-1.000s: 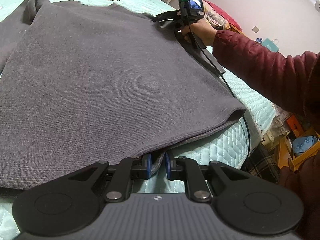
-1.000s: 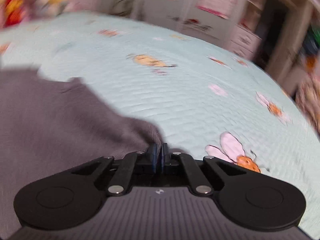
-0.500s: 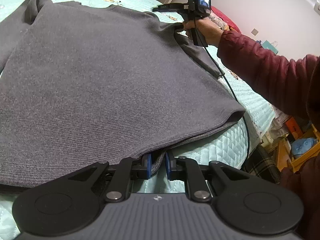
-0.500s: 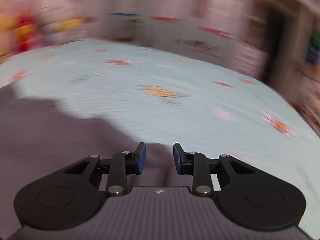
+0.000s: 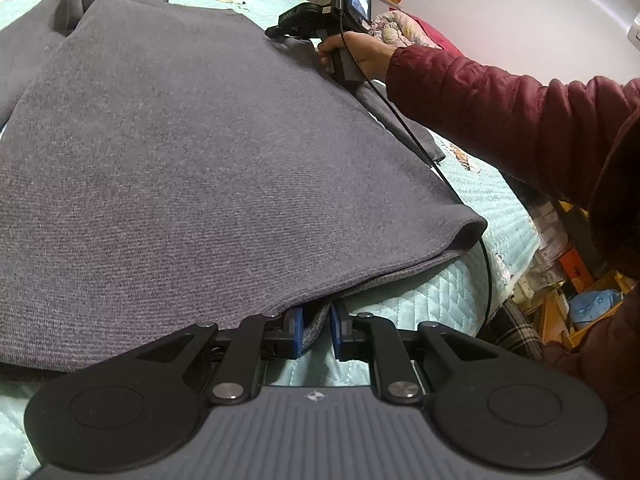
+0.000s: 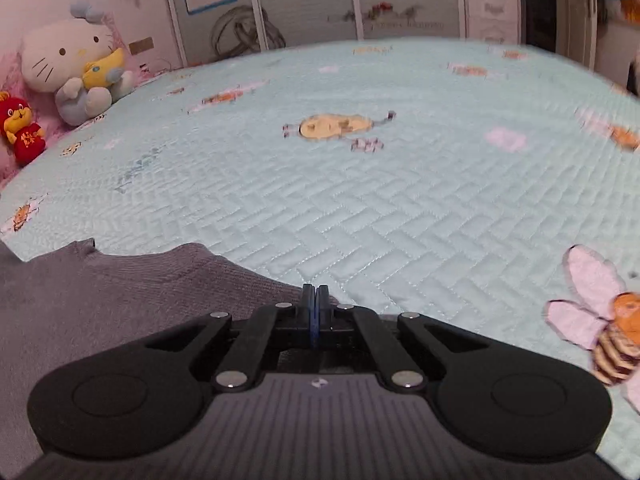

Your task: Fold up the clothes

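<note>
The grey knitted sweater [image 5: 208, 152] lies spread flat across the pale green quilted bedspread [image 6: 380, 200], its hem right at the left gripper [image 5: 316, 330], whose blue-padded jaws stand slightly apart with a fold of hem hanging between them, so whether it is clamped I cannot tell. The right gripper [image 6: 315, 300] sits at the sweater's shoulder edge, jaws pressed together; cloth between them cannot be made out. No writing is readable. The knit looks fine-ribbed, smooth, one sleeve bunched at the far corner.
</note>
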